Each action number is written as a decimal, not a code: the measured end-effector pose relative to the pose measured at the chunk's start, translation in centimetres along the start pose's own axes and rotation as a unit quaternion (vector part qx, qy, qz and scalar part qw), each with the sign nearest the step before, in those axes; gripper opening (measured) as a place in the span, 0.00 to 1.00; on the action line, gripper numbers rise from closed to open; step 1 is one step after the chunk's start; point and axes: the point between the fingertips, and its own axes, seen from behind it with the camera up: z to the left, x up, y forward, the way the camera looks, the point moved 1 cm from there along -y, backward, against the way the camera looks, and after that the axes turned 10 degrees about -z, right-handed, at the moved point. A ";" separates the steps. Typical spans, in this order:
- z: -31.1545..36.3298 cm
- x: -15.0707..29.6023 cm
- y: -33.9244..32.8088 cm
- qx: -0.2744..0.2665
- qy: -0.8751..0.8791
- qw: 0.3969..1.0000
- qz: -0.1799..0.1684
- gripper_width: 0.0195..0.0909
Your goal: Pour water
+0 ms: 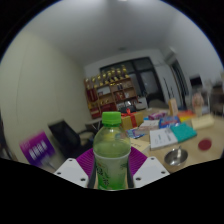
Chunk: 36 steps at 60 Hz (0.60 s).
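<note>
- Between the two fingers of the gripper [111, 178] stands one green bottle [111, 152], upright, with a green cap on top.
- Both purple pads [84, 163] lie against the sides of the bottle, so the jaws are closed on it, only as wide apart as the bottle itself.
- No surface shows under the bottle, so I cannot tell if it rests on something.
- Beyond the bottle, to the right, one wooden table [205, 155] carries books and papers [172, 133] and one small metal bowl [176, 155] close to its near edge.
- To the left, a dark chair [68, 137] and a purple box [37, 148] stand on the floor, well apart from the bottle.
- Far behind, one shelf [110, 88] full of small things stands against the wall.
- Around the bottle, at cap height, the room is open.
</note>
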 end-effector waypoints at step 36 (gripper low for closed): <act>-4.9 1.0 1.3 -0.047 0.738 0.671 0.062 0.35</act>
